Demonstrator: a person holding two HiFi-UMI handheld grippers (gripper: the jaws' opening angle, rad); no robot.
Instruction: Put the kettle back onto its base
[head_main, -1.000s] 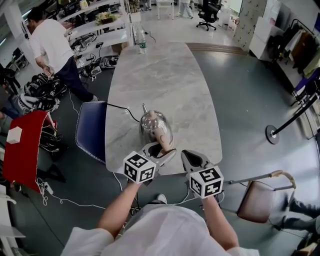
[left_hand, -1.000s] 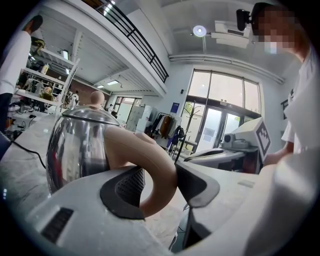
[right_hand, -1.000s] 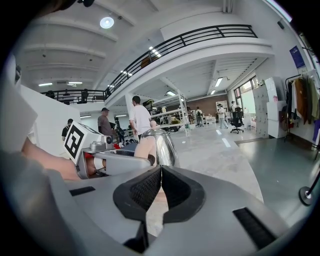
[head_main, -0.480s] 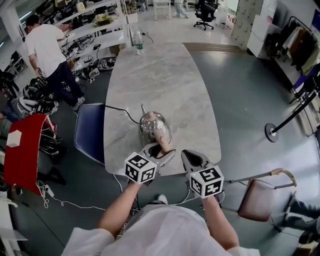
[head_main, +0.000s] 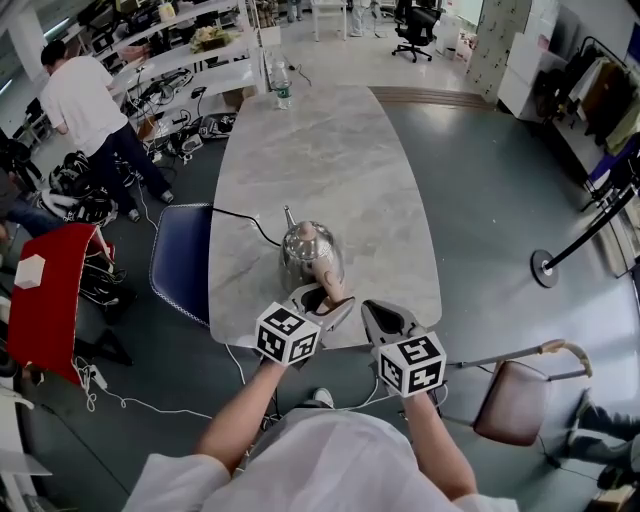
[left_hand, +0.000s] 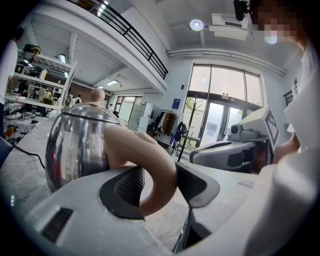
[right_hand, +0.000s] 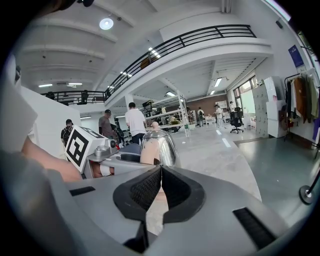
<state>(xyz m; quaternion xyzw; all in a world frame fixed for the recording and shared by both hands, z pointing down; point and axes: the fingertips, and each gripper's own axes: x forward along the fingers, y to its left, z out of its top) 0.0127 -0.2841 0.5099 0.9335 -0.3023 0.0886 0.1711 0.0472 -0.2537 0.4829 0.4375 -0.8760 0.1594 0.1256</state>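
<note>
Left tongs (head_main: 322, 300) clamped on the handle (head_main: 328, 281) of the kettle (head_main: 304, 248), which stands upright on the table (head_main: 330, 150) directly ahead of them. Right tongs (head_main: 378, 318) closed and empty (pads touching), just right of the handle.

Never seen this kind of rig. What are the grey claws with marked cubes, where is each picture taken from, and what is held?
No robot: a person holds a gripper in each hand; the marked cubes are part of them. The wide picture comes from a camera on the person's head, looking down. The other two come from cameras riding on the grippers, looking along their jaws. On the table stand a steel kettle with a cord and, at the far end, a bottle. The left gripper is closed on the kettle's handle; the right gripper is shut and empty.
</note>
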